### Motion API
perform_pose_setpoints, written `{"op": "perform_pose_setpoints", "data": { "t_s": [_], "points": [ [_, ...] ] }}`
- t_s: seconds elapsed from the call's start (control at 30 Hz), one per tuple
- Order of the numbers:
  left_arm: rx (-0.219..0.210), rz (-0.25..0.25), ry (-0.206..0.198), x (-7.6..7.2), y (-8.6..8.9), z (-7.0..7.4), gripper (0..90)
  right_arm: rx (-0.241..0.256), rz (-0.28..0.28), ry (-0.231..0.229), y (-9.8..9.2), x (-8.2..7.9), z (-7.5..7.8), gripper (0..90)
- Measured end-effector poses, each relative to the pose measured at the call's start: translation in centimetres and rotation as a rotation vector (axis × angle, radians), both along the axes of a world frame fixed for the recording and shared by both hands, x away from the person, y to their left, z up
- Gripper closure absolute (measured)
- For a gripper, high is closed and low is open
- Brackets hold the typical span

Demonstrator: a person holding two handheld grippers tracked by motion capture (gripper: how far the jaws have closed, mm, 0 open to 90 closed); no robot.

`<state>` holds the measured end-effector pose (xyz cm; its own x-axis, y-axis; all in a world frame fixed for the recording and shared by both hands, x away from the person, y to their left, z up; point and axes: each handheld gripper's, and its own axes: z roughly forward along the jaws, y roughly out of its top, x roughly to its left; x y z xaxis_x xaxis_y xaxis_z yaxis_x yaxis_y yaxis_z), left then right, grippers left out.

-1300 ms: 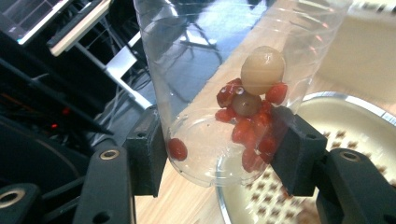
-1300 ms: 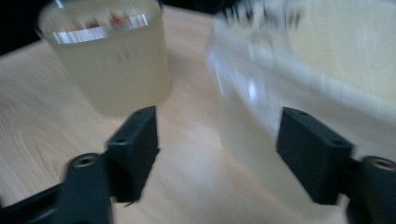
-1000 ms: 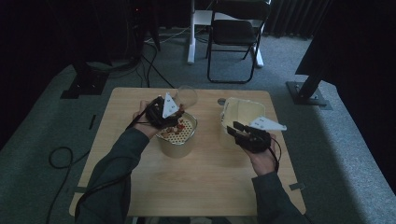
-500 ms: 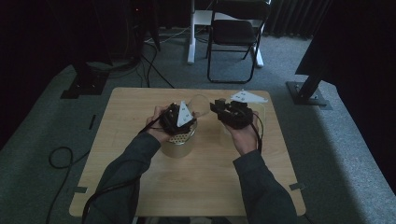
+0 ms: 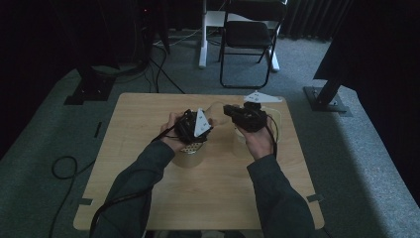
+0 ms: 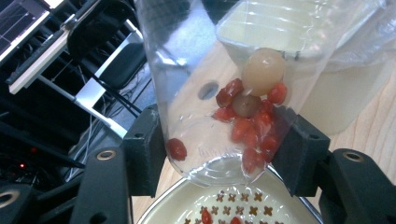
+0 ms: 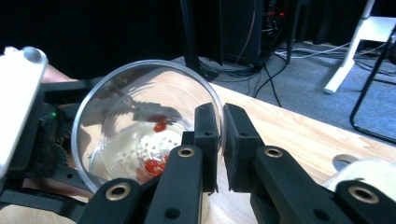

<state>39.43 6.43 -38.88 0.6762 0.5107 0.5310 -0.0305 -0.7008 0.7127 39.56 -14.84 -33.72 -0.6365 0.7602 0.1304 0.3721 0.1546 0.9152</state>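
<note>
Both grippers clamp one clear cup (berries inside): left gripper its base, right gripper its rim.

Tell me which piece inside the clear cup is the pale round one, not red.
It is the cream-coloured ball, the largest piece in the clear cup, sitting on top of the small red pieces between the left gripper's jaws.

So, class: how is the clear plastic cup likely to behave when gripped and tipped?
The clear plastic cup looks thin-walled, so it probably flexes under the left gripper, whose jaws clamp its sides. It is likely light, as it holds only a few red berries and a pale ball. These would probably roll out when it is tipped. The right gripper pinches its rim.
</note>
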Motion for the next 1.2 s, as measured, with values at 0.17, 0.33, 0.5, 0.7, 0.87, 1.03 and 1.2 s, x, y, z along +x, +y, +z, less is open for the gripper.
{"op": "perform_pose_setpoints", "data": {
  "t_s": [0.17,0.33,0.5,0.7,0.87,1.03,1.2],
  "points": [
    [0.021,0.026,0.011,0.4,1.0,-0.4,37.8,-0.003,-0.071,-0.033,-1.7,-0.5,0.7,87.0],
    [0.003,0.08,0.017,0.7,3.2,-0.3,38.4,-0.021,-0.202,-0.055,-5.8,-0.7,1.8,86.9],
    [-0.031,0.111,0.021,0.9,4.7,-0.3,39.1,-0.056,-0.336,-0.047,-9.6,-0.8,2.1,86.8],
    [-0.04,0.12,0.023,1.1,4.9,-0.2,39.4,-0.1,-0.43,0.057,-11.8,-0.1,-0.3,86.4],
    [-0.031,0.116,0.018,1.1,4.7,-0.1,39.7,-0.135,-0.449,0.122,-12.1,0.7,-2.0,59.5],
    [-0.03,0.117,0.016,1.1,4.8,-0.1,39.7,-0.134,-0.454,0.097,-12.3,0.5,-2.2,51.3],
    [-0.042,0.123,0.019,1.1,5.1,0.0,39.8,-0.123,-0.455,0.093,-12.7,0.3,-2.3,48.5]
  ]
}}
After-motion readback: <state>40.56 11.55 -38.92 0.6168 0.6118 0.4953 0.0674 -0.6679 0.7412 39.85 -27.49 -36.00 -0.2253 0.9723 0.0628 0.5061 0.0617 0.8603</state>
